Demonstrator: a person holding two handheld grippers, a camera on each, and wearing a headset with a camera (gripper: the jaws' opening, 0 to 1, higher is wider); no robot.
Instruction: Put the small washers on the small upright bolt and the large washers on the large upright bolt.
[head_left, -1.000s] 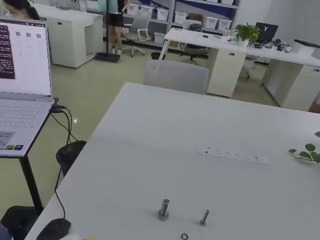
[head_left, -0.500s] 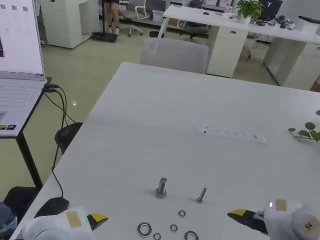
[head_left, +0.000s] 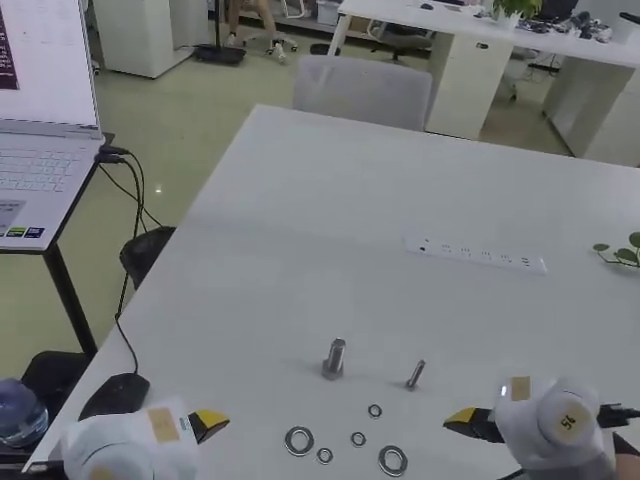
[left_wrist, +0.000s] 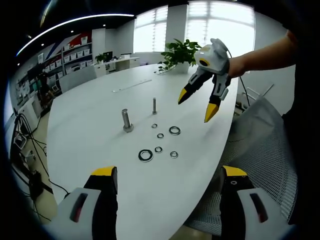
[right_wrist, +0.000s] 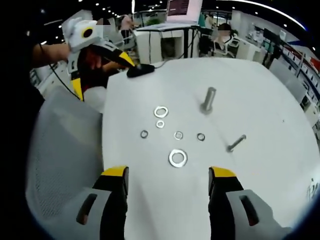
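**White bench: washers loose, both tongs empty**

Left tongs (left_wrist: 170, 172) and right tongs (right_wrist: 167, 172) hover spread, holding nothing. Between them, flat on the bench (right_wrist: 260, 90), lie four small washers (right_wrist: 160, 123) and two large washers (right_wrist: 178, 157). They are probably light, stiff and slippery, best pinched across the rim. Beyond stand one large bolt (right_wrist: 208, 100) and one small bolt (right_wrist: 236, 143).

A white worktable (head_left: 350, 200) stands on a pale green floor (head_left: 200, 120). At twelve o'clock a grey chair (head_left: 362, 92) sits at its far edge; at ten o'clock, an open laptop (head_left: 40, 135) on a stand (head_left: 66, 290); at one o'clock, white desks (head_left: 478, 75). In the left gripper view, bright windows (left_wrist: 215, 22) glow behind a potted plant (left_wrist: 179, 50).
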